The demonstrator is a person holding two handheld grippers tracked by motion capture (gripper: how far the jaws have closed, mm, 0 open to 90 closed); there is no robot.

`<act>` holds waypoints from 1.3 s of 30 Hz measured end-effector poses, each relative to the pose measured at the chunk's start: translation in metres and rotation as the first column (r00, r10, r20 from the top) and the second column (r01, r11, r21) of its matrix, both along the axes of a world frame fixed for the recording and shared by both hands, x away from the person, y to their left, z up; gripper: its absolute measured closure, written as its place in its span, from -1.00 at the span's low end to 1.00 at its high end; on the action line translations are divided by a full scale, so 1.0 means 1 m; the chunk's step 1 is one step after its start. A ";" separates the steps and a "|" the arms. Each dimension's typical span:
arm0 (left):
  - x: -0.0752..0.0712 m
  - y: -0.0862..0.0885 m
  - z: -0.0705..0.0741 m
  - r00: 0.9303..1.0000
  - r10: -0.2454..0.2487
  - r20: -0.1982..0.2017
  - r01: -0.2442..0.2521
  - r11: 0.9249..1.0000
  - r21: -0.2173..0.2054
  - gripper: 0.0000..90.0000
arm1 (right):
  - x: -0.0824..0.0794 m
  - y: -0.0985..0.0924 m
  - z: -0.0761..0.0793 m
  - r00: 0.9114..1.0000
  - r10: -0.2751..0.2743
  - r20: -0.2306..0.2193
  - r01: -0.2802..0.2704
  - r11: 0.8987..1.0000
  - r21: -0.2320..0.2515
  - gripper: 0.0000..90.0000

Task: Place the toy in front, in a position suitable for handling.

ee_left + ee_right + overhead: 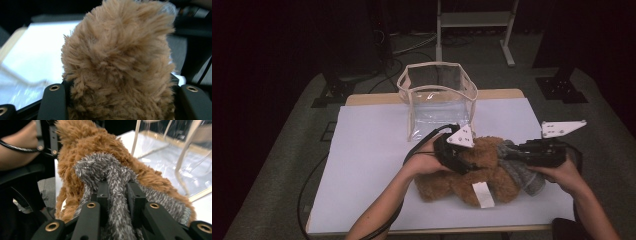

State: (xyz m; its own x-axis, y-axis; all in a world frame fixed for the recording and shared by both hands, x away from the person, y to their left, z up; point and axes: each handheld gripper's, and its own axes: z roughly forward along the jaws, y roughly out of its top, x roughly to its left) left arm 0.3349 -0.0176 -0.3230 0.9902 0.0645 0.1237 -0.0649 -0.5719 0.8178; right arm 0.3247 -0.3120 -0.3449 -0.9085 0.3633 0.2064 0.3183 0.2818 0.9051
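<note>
A brown furry plush toy (pixel 484 175) lies on the white table (pixel 367 165) near the front edge, a white tag (pixel 483 194) hanging from it. My left gripper (pixel 469 162) comes in from the left and is shut on a thick tuft of the brown fur (pixel 117 62). From the right, my right gripper (pixel 507 152) is shut on the toy's grey fuzzy part (pixel 527 177). In the right gripper view that grey fabric (pixel 112 177) is pinched tight between the black jaws, and the left gripper (pixel 47 140) shows behind the brown fur.
A clear plastic bag with cream trim (pixel 437 100) stands open-topped at the back middle of the table, just behind the toy; it is also at the right of the right gripper view (pixel 180 152). A black cable (pixel 312 185) trails off the table's left edge.
</note>
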 end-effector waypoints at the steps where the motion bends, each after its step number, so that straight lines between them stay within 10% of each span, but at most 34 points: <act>1: -0.001 -0.001 -0.001 1.000 -0.008 -0.003 0.008 1.000 -0.007 -0.20 | -0.002 -0.003 0.004 1.000 0.000 0.009 0.000 1.000 0.003 0.65; 9: -0.007 0.040 -0.010 0.999 0.032 -0.040 -0.035 0.997 -0.065 -0.29 | 0.001 0.029 0.008 0.998 0.068 0.007 -0.068 0.997 -0.022 0.66; 20: -0.028 0.135 0.007 0.990 0.143 -0.006 -0.143 0.980 -0.142 -0.73 | 0.016 0.142 0.062 0.966 0.241 0.090 -0.228 0.964 -0.134 0.66; 26: -0.039 0.171 0.004 0.984 0.176 0.041 -0.166 0.971 -0.174 -0.25 | 0.014 0.191 0.081 0.946 0.302 0.120 -0.274 0.939 -0.208 0.66; 32: -0.039 0.188 -0.001 0.985 0.174 0.012 -0.167 0.961 -0.222 -0.09 | 0.013 0.203 0.085 0.939 0.319 0.129 -0.287 0.934 -0.214 0.66; 39: -0.035 0.186 -0.002 0.987 0.161 -0.005 -0.158 0.959 -0.235 -0.10 | 0.014 0.180 0.084 0.952 0.280 0.120 -0.246 0.939 -0.240 0.66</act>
State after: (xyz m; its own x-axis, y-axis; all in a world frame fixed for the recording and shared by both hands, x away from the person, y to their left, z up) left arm 0.2998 0.1680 -0.3245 0.9630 0.2500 0.1003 -0.0010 -0.3690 0.9294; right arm 0.3392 -0.1317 -0.2607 -0.9918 0.1279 0.0024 0.0709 0.5337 0.8427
